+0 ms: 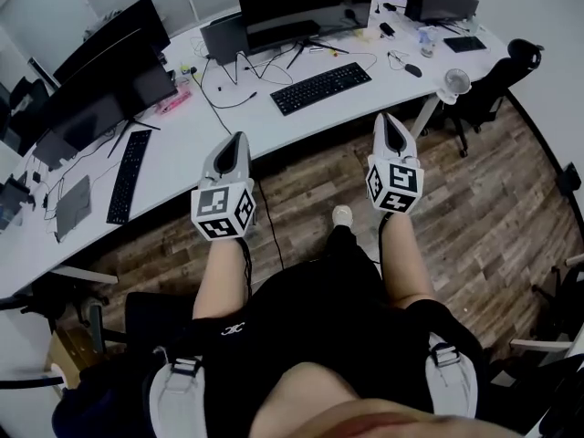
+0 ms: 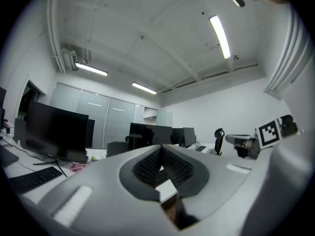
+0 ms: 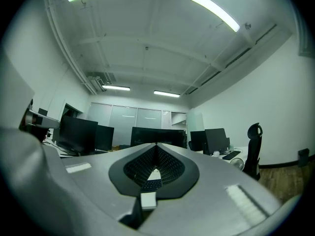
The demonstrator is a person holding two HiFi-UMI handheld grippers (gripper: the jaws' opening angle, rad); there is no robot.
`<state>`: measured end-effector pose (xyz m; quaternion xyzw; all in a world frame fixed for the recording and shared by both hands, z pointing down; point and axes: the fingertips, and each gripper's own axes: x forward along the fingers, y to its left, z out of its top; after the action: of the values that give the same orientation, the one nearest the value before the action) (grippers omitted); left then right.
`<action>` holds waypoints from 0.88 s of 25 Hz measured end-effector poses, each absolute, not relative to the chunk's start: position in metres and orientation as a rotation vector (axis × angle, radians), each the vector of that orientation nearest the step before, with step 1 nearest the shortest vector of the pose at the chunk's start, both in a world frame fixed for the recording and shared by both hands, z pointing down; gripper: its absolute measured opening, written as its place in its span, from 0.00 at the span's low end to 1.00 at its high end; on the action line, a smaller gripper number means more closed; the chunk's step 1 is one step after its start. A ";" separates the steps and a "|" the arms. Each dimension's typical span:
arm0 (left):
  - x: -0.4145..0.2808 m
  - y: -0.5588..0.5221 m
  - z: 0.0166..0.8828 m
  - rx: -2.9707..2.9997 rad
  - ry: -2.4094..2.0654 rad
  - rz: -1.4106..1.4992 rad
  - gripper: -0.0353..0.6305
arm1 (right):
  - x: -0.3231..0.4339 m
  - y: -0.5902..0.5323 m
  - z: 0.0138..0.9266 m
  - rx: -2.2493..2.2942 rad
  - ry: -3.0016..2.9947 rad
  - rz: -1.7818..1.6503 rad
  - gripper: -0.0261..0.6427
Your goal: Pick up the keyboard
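Observation:
A black keyboard [image 1: 321, 87] lies on the white desk [image 1: 192, 140], angled, in front of a wide monitor [image 1: 306, 3]. My left gripper [image 1: 240, 139] is shut and empty, its tip at the desk's near edge, left of the keyboard. My right gripper [image 1: 391, 120] is also shut and empty, hovering at the desk edge just right of and nearer than the keyboard. In the left gripper view the jaws [image 2: 160, 154] meet at a point, and a sliver of the keyboard shows through the gap. The right gripper view shows its jaws [image 3: 156, 151] closed the same way.
A second black keyboard [image 1: 128, 175] lies at the desk's left, below two dark monitors [image 1: 100, 85]. Cables [image 1: 224, 85], a laptop [image 1: 225, 39] and small items crowd the back. A black office chair [image 1: 488, 85] and a small fan [image 1: 453, 83] stand at the right. Wooden floor [image 1: 484, 208] lies below me.

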<state>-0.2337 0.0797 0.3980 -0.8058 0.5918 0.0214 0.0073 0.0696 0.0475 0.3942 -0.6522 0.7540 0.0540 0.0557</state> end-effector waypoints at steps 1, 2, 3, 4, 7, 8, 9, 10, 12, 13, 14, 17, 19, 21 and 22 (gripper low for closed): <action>-0.228 0.057 0.401 -2.528 1.860 0.066 0.13 | 0.075 0.024 0.397 -1.976 2.297 0.154 0.03; -0.220 0.034 0.404 -2.537 1.868 0.064 0.13 | 0.081 0.000 0.399 -1.971 2.307 0.146 0.03; -0.212 0.011 0.406 -2.541 1.875 0.060 0.13 | 0.088 -0.026 0.399 -1.966 2.321 0.140 0.03; -0.203 -0.013 0.407 -2.541 1.884 0.053 0.13 | 0.095 -0.052 0.399 -1.960 2.336 0.136 0.03; -0.180 -0.084 0.405 -2.519 1.919 0.041 0.13 | 0.116 -0.131 0.395 -1.933 2.382 0.113 0.03; -0.173 -0.108 0.403 -2.511 1.933 0.045 0.13 | 0.123 -0.157 0.393 -1.922 2.396 0.104 0.03; -0.167 -0.132 0.400 -2.504 1.948 0.050 0.13 | 0.129 -0.183 0.390 -1.910 2.410 0.100 0.03; -0.162 -0.154 0.398 -2.497 1.963 0.052 0.13 | 0.135 -0.207 0.387 -1.898 2.422 0.099 0.03; -0.151 -0.193 0.393 -2.485 1.992 0.046 0.13 | 0.146 -0.248 0.380 -1.868 2.443 0.096 0.03; -0.146 -0.209 0.390 -2.476 2.003 0.041 0.13 | 0.151 -0.265 0.377 -1.851 2.450 0.089 0.03; -0.141 -0.222 0.387 -2.465 2.014 0.036 0.13 | 0.157 -0.281 0.375 -1.836 2.457 0.080 0.03; -0.132 -0.252 0.386 -2.449 2.048 0.014 0.13 | 0.170 -0.321 0.374 -1.804 2.475 0.035 0.03; -0.129 -0.265 0.394 -2.460 2.080 -0.019 0.13 | 0.175 -0.340 0.379 -1.789 2.490 -0.005 0.03; -0.127 -0.274 0.403 -2.477 2.108 -0.046 0.13 | 0.177 -0.356 0.386 -1.772 2.512 -0.041 0.03; -0.126 -0.279 0.408 -2.487 2.120 -0.058 0.13 | 0.177 -0.363 0.389 -1.764 2.524 -0.059 0.03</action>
<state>-0.1263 -0.2791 0.4080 -0.7594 0.6473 -0.0177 -0.0632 0.1770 -0.3630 0.3894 -0.5726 0.8191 -0.0190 0.0309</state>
